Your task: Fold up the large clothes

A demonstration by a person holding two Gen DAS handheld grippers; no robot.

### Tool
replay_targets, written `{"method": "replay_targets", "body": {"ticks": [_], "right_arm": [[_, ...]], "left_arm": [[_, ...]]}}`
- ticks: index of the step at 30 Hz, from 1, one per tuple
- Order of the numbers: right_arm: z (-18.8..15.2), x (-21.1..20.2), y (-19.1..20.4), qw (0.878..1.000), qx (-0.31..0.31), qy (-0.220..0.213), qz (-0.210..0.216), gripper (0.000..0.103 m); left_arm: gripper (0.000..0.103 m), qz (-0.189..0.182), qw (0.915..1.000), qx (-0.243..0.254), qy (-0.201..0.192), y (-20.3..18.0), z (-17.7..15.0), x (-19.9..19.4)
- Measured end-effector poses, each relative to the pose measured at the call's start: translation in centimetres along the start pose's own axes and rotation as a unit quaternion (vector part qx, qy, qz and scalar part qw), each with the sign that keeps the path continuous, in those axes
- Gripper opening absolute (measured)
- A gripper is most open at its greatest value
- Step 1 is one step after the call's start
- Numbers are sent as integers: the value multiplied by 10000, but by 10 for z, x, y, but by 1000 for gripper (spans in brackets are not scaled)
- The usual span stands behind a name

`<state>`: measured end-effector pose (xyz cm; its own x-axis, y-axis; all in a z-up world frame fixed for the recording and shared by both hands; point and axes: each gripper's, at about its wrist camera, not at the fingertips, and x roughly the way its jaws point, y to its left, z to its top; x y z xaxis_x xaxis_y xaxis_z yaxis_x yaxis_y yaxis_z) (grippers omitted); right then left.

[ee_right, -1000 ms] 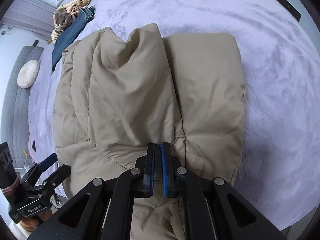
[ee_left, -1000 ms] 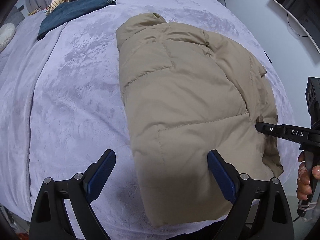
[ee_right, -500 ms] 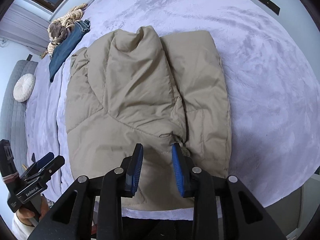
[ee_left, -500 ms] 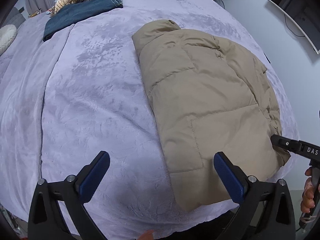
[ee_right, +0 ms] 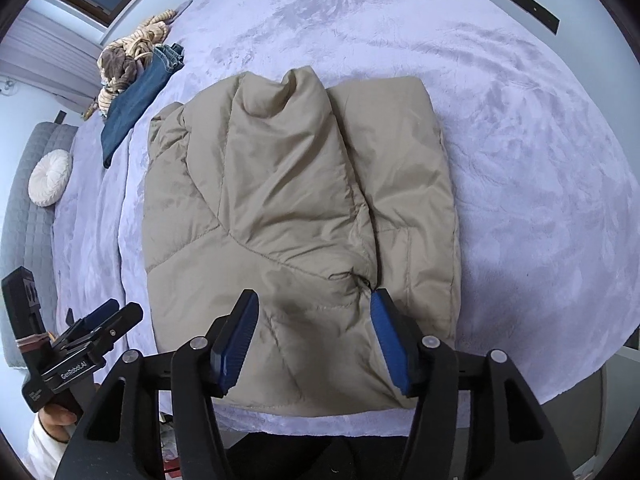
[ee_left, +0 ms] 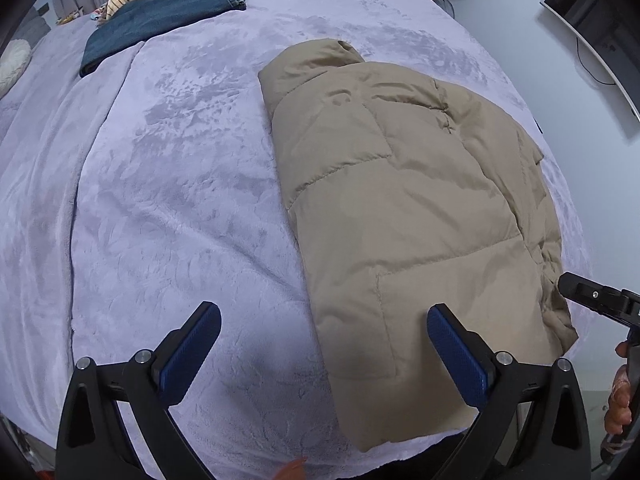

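Honestly, both grippers, left gripper and right gripper, were spread empty, right's jaws just opening; puffy jacket could've sprung open unpinned.

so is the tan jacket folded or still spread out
Folded: the tan jacket lies as a compact bundle, sleeve doubled over its body.

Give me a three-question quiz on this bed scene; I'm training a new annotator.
1. True or false: the right gripper is clamped on the tan jacket.
2. What lies beside the jeans at the far corner? A) striped and brown knitwear B) a laptop
3. Fill in: the left gripper is wide ____.

Key: 1 false, its jaws have just been opening, pads clear of the fabric; 2 A; 3 open.
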<state>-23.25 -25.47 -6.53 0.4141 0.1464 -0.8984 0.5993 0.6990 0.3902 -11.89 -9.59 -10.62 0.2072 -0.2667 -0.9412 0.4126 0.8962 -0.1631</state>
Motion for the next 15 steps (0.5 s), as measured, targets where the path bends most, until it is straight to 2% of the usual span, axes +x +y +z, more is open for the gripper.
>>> {"method": "replay_targets", "body": {"ticks": [1, 7, 15], "right_arm": [[6, 1, -3, 10000, -32, 32, -1, 64], [45, 2, -25, 9995, -191, 108, 208, 82], [79, 17, -73, 9974, 62, 297, 656, 86]], "left_arm": [[103, 20, 10000, -60, 20, -1, 4, 2], [103, -215, 9988, -430, 13, -2, 31, 13], [103, -797, 9924, -880, 314, 0, 44, 47]]}}
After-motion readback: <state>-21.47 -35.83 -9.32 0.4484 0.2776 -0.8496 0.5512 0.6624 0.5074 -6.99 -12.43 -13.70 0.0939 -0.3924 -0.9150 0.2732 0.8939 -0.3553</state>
